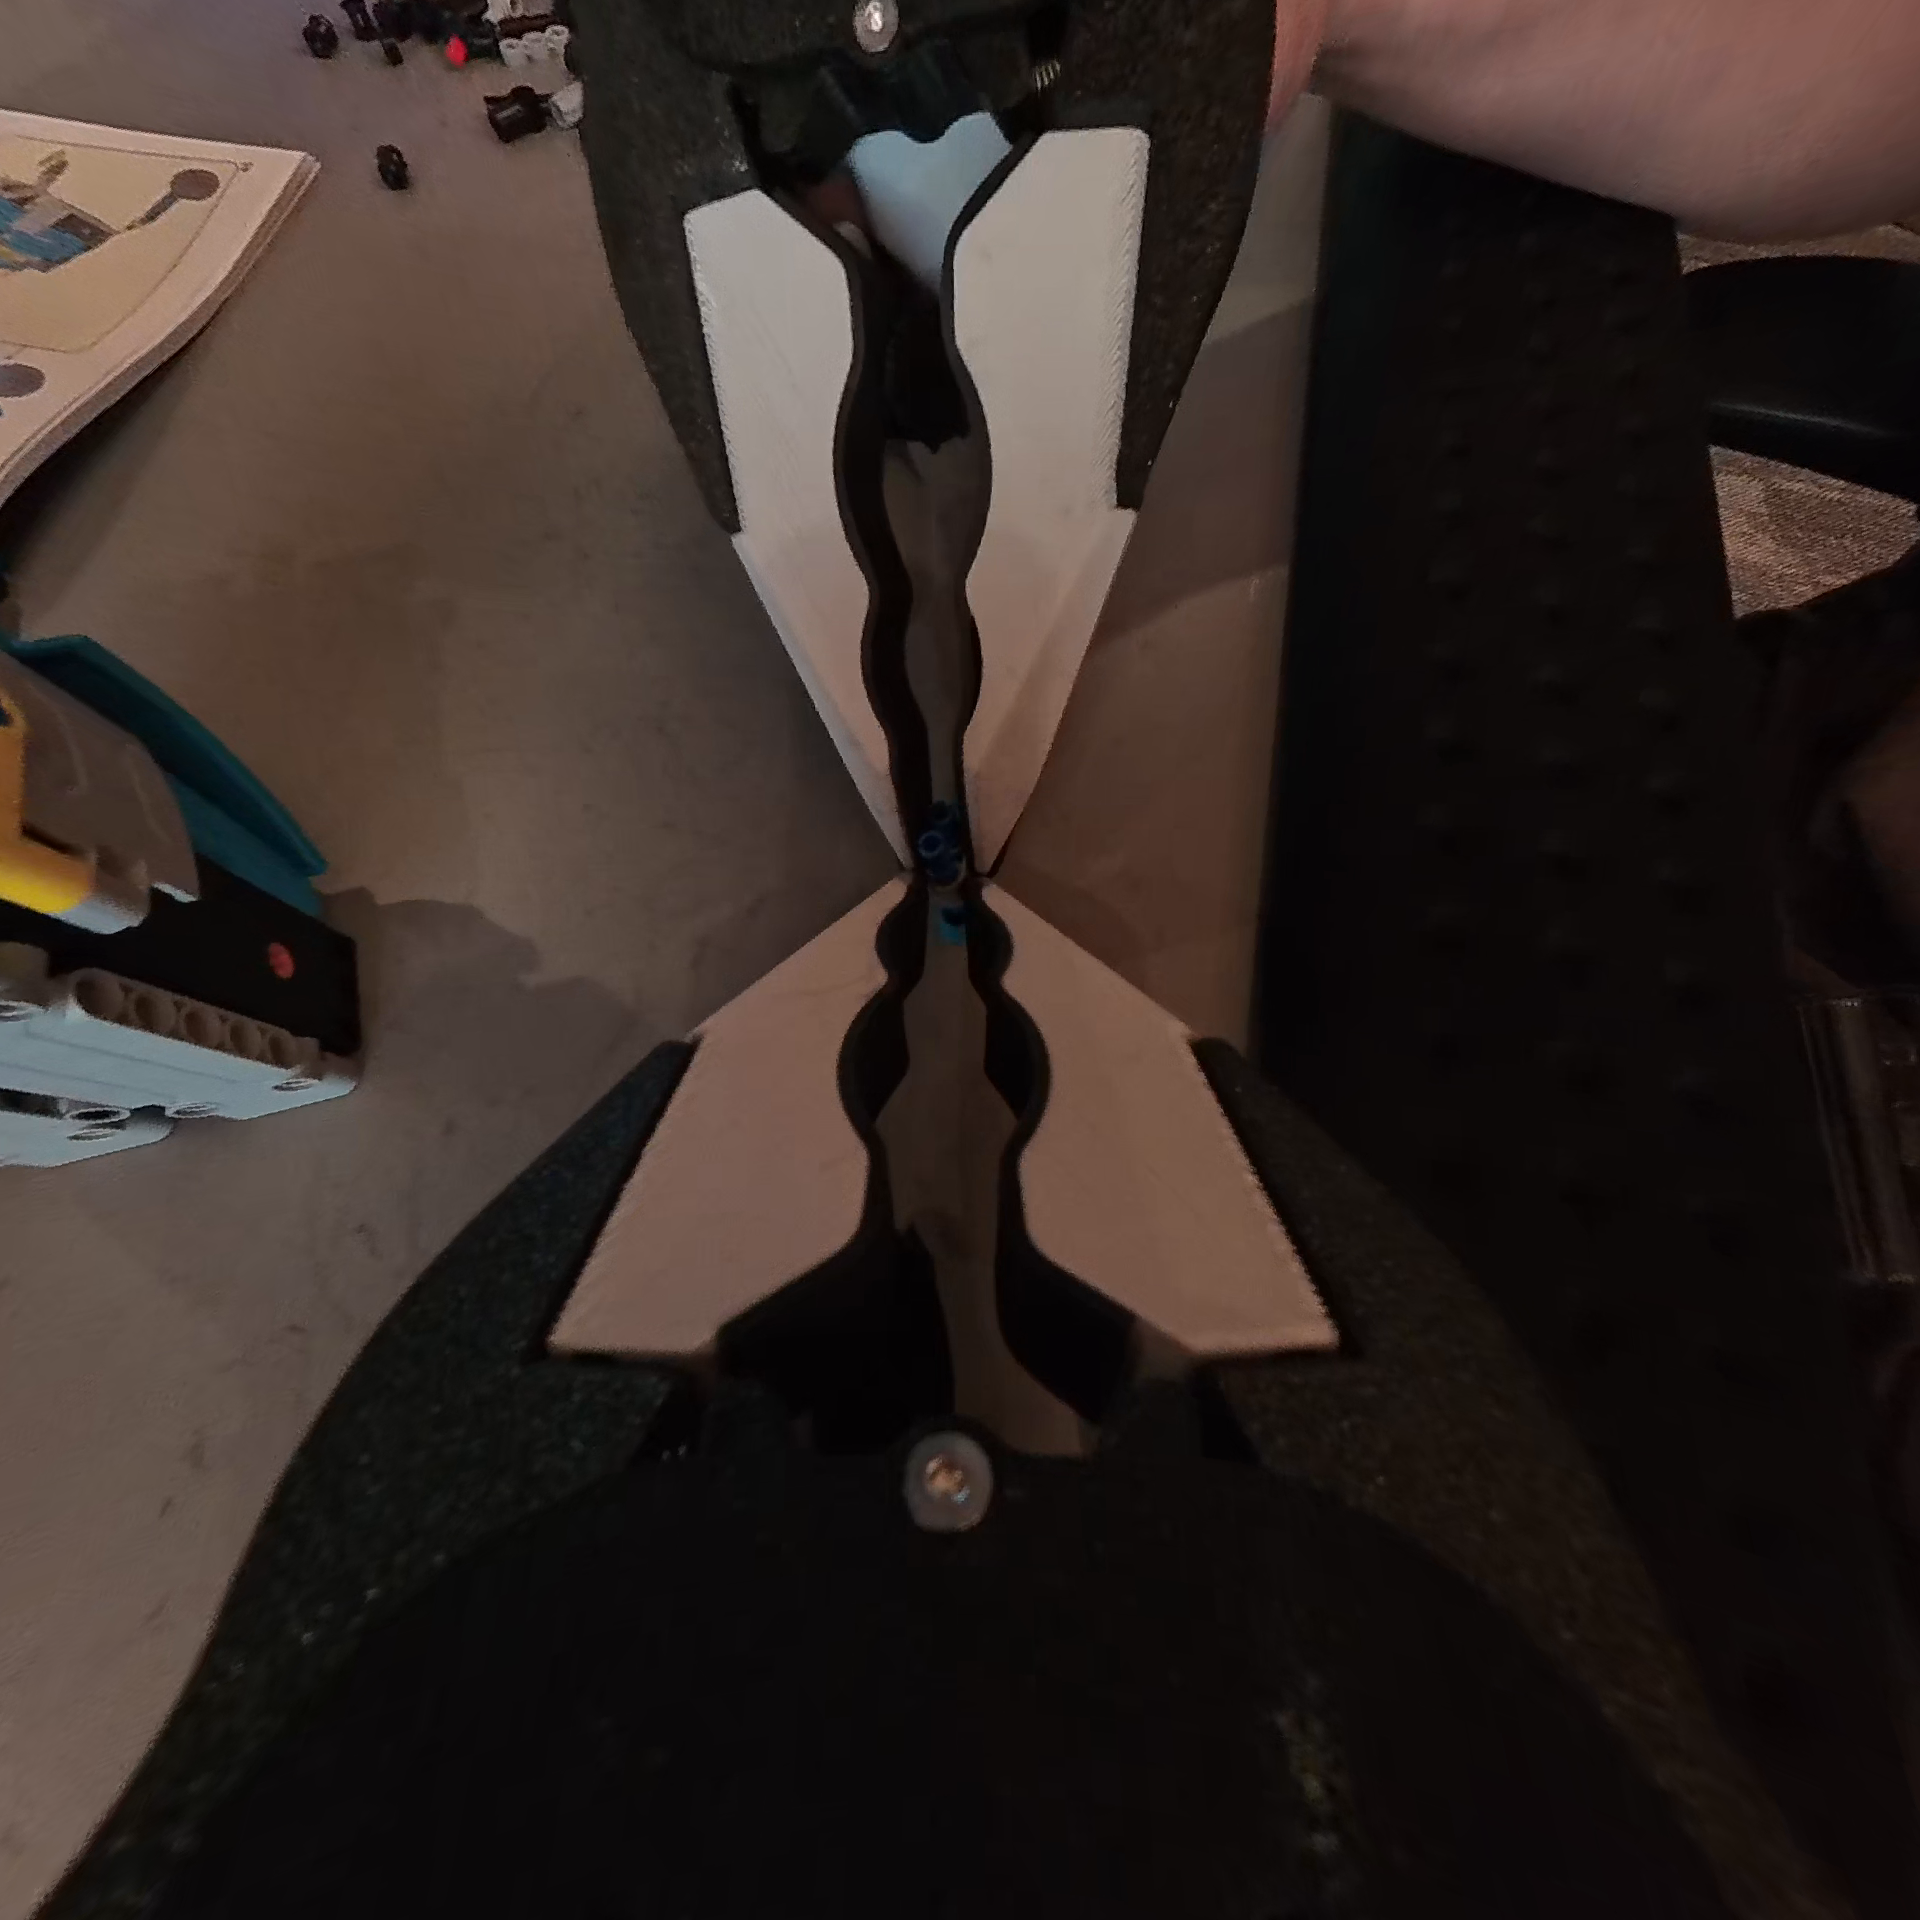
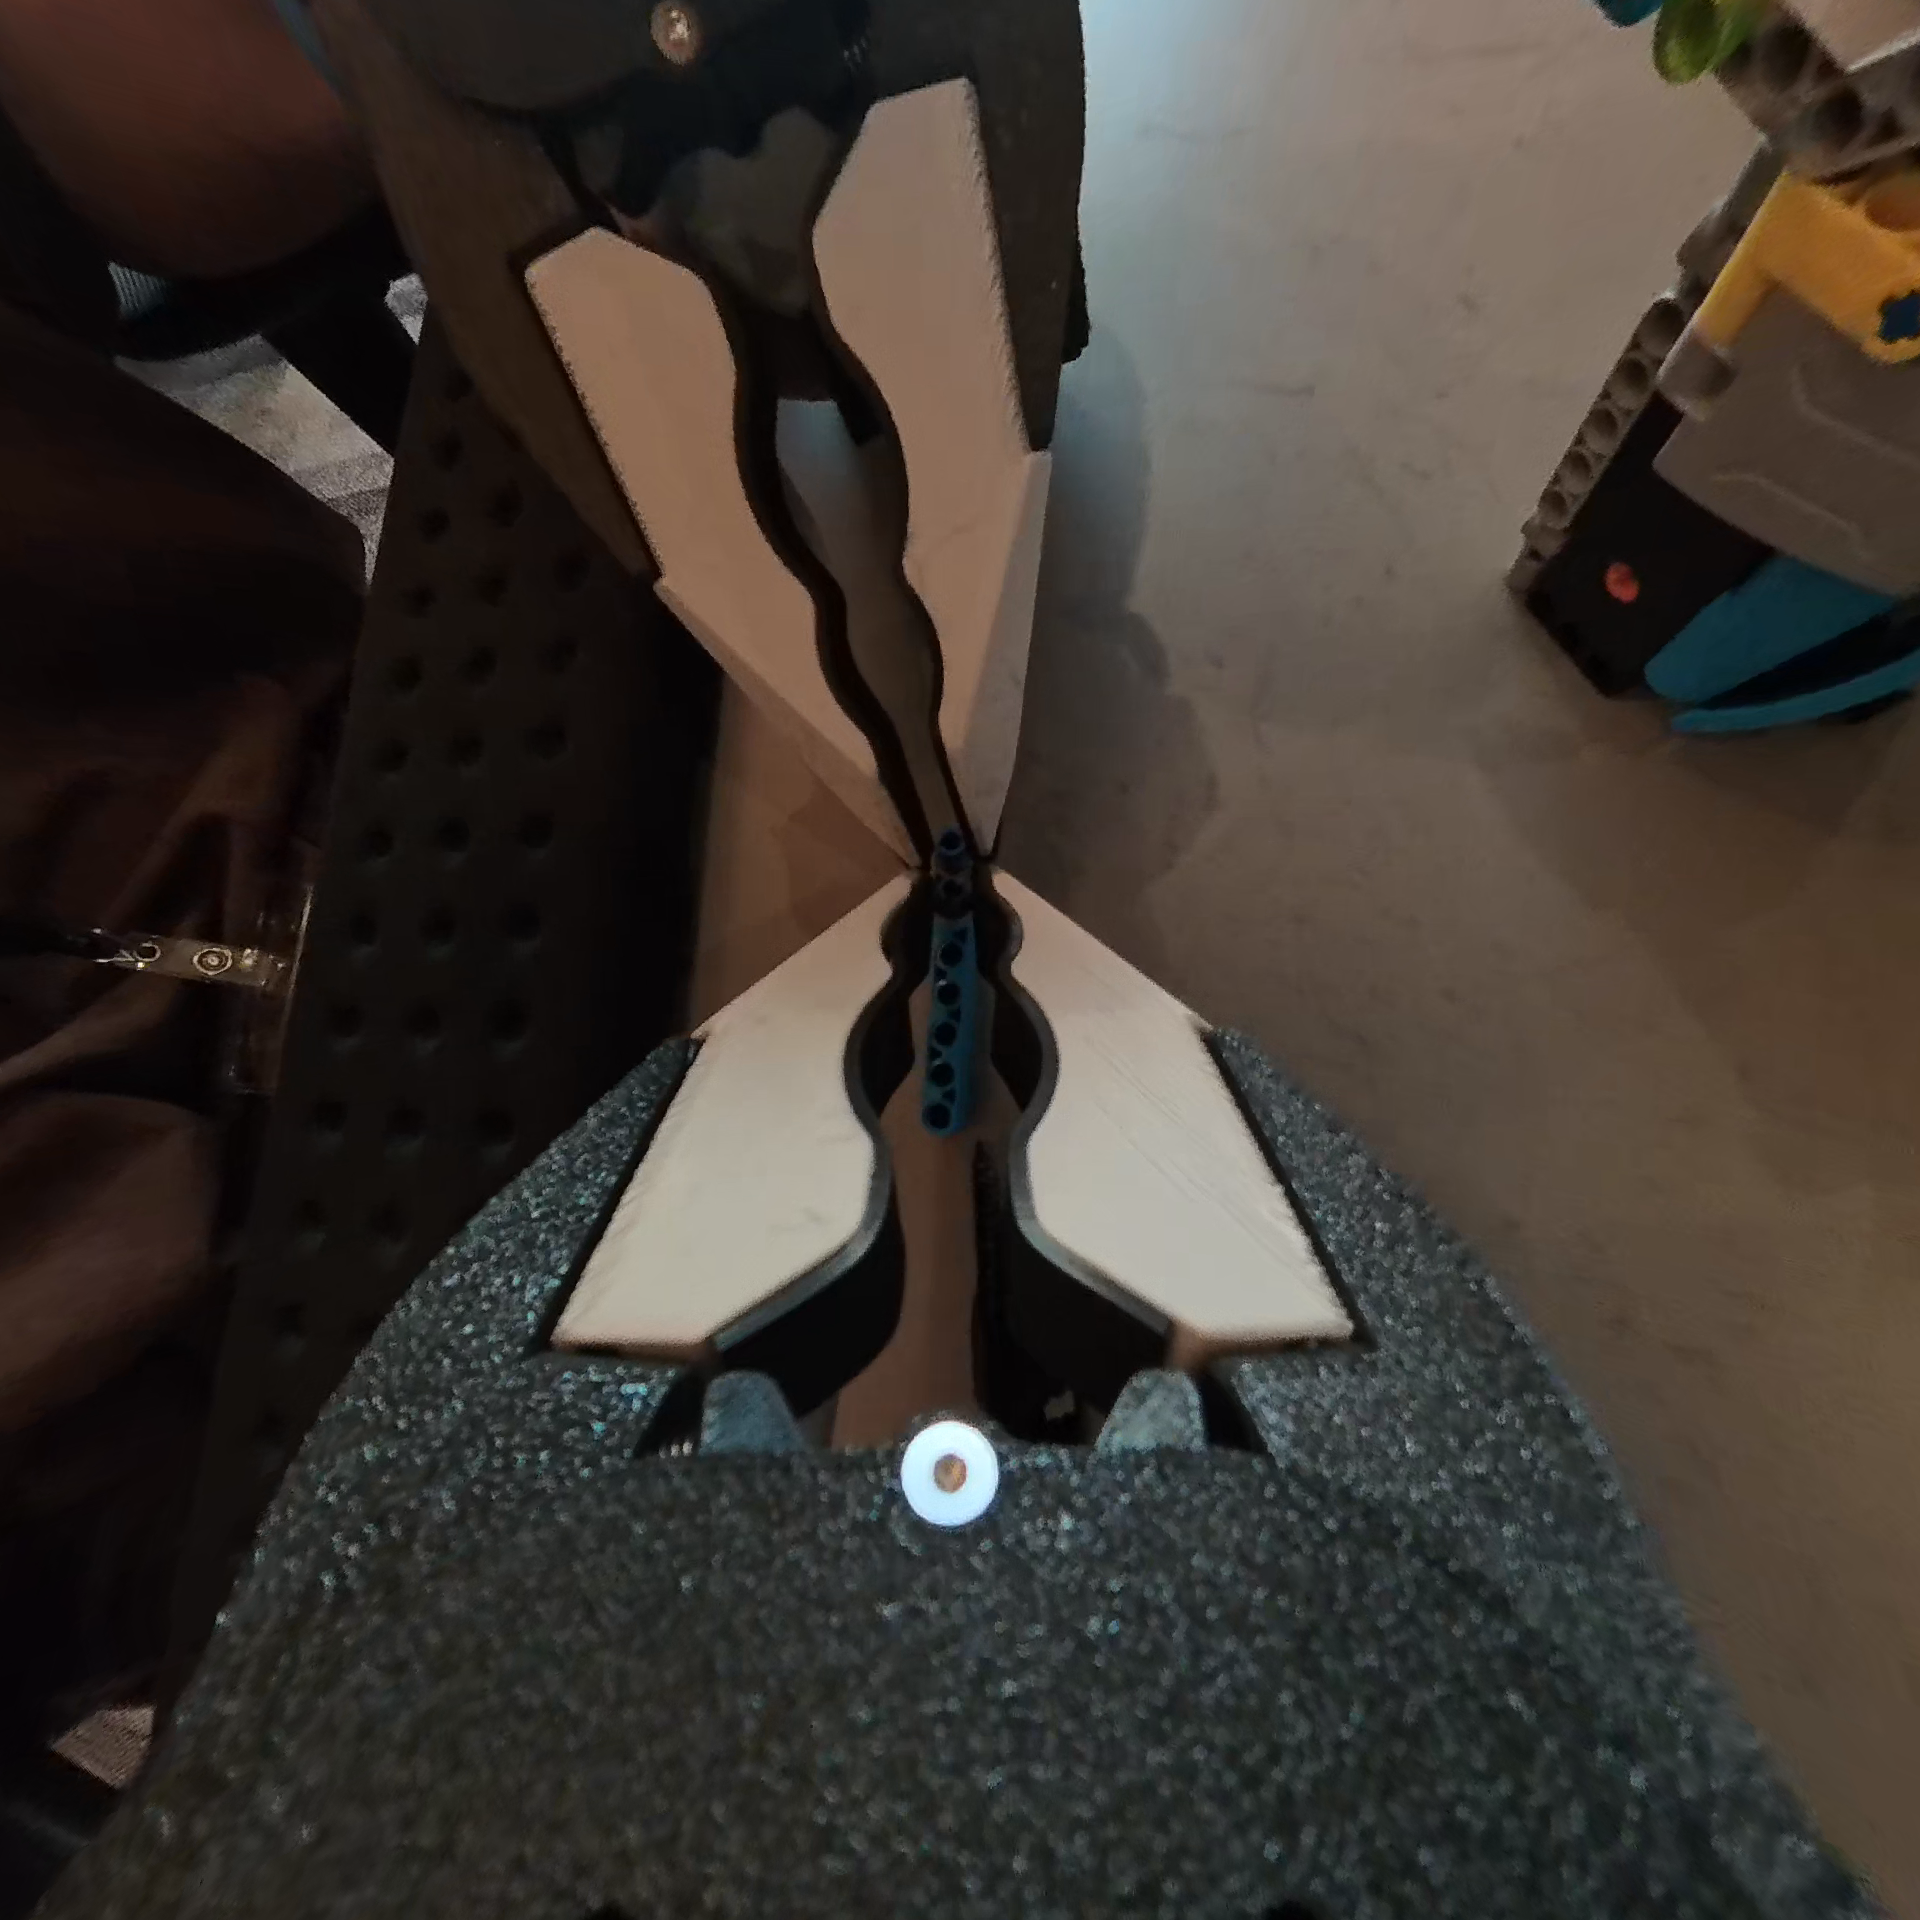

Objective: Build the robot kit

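My two grippers meet tip to tip above a grey table (image 1: 468,675). In the left wrist view my left gripper (image 1: 943,891) comes up from the bottom, shut at the tips on a small dark blue pin (image 1: 940,844). The right gripper (image 1: 940,821) comes down from the top. In the right wrist view my right gripper (image 2: 951,888) is shut on a teal beam with holes (image 2: 948,1023) that lies lengthwise between its fingers. The left gripper (image 2: 953,836) enters from the top, and the pin (image 2: 954,854) sits right at the beam's far end.
A brick-built model in grey, black, yellow and teal stands on the table (image 1: 156,987), (image 2: 1766,468). An open instruction booklet (image 1: 125,260) and several small loose parts (image 1: 457,52) lie at the far left. A black perforated panel (image 1: 1507,727) runs along the table's edge. A person's arm (image 1: 1610,104) is above. The tips of both grippers are at nearly the same place.
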A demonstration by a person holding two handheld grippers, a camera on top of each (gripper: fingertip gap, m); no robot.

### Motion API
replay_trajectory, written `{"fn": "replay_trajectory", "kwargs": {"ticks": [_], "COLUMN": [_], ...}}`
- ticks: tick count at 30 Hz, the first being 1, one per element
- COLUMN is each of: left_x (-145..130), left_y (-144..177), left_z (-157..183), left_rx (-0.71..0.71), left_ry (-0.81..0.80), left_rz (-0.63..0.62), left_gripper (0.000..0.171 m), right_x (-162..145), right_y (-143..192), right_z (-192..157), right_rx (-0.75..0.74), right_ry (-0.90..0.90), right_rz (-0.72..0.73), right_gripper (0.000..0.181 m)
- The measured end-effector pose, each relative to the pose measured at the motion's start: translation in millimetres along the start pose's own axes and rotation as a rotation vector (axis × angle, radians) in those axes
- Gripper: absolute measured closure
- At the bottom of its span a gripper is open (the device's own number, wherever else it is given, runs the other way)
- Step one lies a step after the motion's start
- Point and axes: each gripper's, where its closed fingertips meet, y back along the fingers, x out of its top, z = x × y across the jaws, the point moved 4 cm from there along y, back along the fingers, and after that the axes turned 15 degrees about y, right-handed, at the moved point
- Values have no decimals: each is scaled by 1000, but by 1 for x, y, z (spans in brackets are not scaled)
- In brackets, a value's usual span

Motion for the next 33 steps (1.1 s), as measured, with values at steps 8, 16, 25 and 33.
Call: {"fn": "replay_trajectory", "kwargs": {"ticks": [8, 16, 25, 33], "left_x": [-1, -1, -3, -3], "left_y": [0, 0, -5, -7], "left_z": [1, 0, 5, 5], "left_rx": [-10, 15, 72, 62], "left_ry": [2, -17, -112, -103], "left_rz": [-8, -3, -10, -29], "left_gripper": [166, 166, 166, 166], "right_x": [-2, 1, -4, -3], "right_y": [-1, -1, -3, -3], "right_z": [-2, -3, -7, -7], "right_rx": [-5, -101, -143, -108], "right_ry": [-33, 118, 203, 216], "right_rz": [31, -39, -86, -171], "right_gripper": [173, 172, 172, 172]}}
